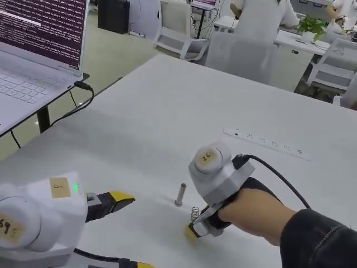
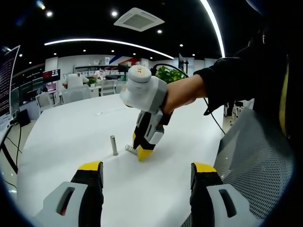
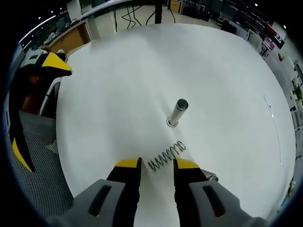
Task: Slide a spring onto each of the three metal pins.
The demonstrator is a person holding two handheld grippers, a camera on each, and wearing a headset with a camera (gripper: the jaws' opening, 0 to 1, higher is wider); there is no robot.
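One short metal pin (image 1: pixel 180 195) stands upright on the white table (image 1: pixel 167 111). A small coil spring (image 1: pixel 194 213) lies flat just right of it. My right gripper (image 1: pixel 192 230) points down at the table beside the spring. In the right gripper view the jaws (image 3: pixel 157 164) are open, the spring's (image 3: pixel 165 156) near end lies between the yellow tips, and the pin (image 3: pixel 176 112) stands just beyond. My left gripper (image 1: pixel 131 231) waits open at the lower left with nothing between its jaws. It (image 2: pixel 147 170) looks toward the pin (image 2: pixel 114 145), the spring (image 2: pixel 130 149) and the right gripper (image 2: pixel 144 152).
An open laptop (image 1: pixel 33 50) sits on a stand at the far left, with a black cable (image 1: pixel 83 100) hanging from it. A white power strip (image 1: pixel 268 142) lies on the table's right side. A mesh chair (image 2: pixel 255 156) is near the table's front edge. People sit at desks behind.
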